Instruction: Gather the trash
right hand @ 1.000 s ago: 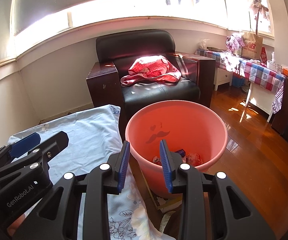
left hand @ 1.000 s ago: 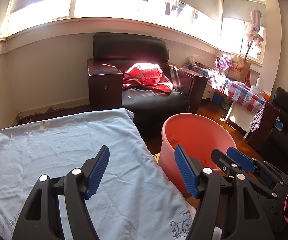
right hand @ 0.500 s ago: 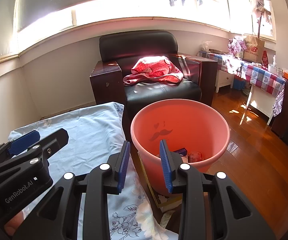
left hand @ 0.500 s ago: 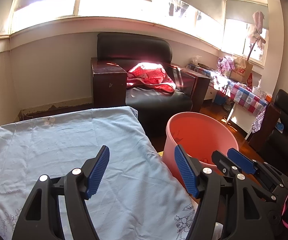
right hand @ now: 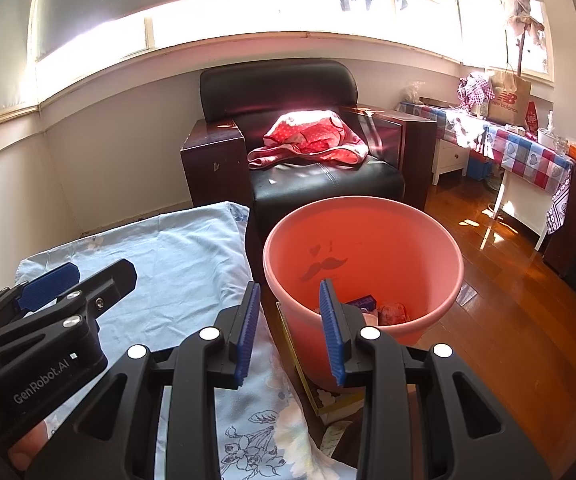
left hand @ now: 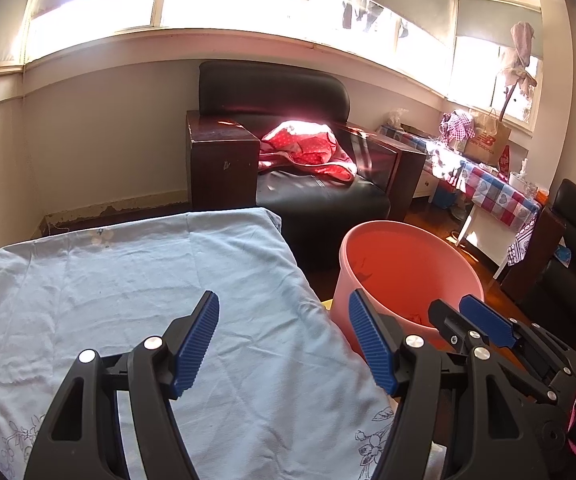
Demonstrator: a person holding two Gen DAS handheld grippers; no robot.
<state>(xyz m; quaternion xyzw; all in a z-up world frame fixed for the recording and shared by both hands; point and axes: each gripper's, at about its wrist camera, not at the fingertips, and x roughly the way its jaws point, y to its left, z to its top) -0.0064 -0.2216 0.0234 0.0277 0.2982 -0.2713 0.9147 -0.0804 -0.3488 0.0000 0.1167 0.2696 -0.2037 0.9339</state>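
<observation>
A pink bucket (right hand: 387, 240) stands on the floor beside a table under a light blue cloth (right hand: 176, 256). Small pieces of trash lie at its bottom, among them a blue wrapper (right hand: 361, 303) and a red one (right hand: 393, 312). My right gripper (right hand: 289, 292) hovers at the bucket's near rim, open by a narrow gap with nothing between the pads. My left gripper (left hand: 284, 312) hangs over the blue cloth (left hand: 148, 280), open wide and empty. The bucket (left hand: 407, 256) is to its right. Each gripper shows in the other's view: the right gripper (left hand: 483, 320) and the left gripper (right hand: 48, 284).
A black armchair (right hand: 307, 176) with a red dotted cloth (right hand: 311, 136) stands behind the bucket. A table with a checked cloth (right hand: 527, 152) and a paper bag is at the right, over a wooden floor (right hand: 507, 312). A flat yellow-edged box (right hand: 299, 364) lies by the bucket's base.
Both views have drifted slightly, so the bucket sits a little higher and further right in the frames. Neither gripper's jaws have changed.
</observation>
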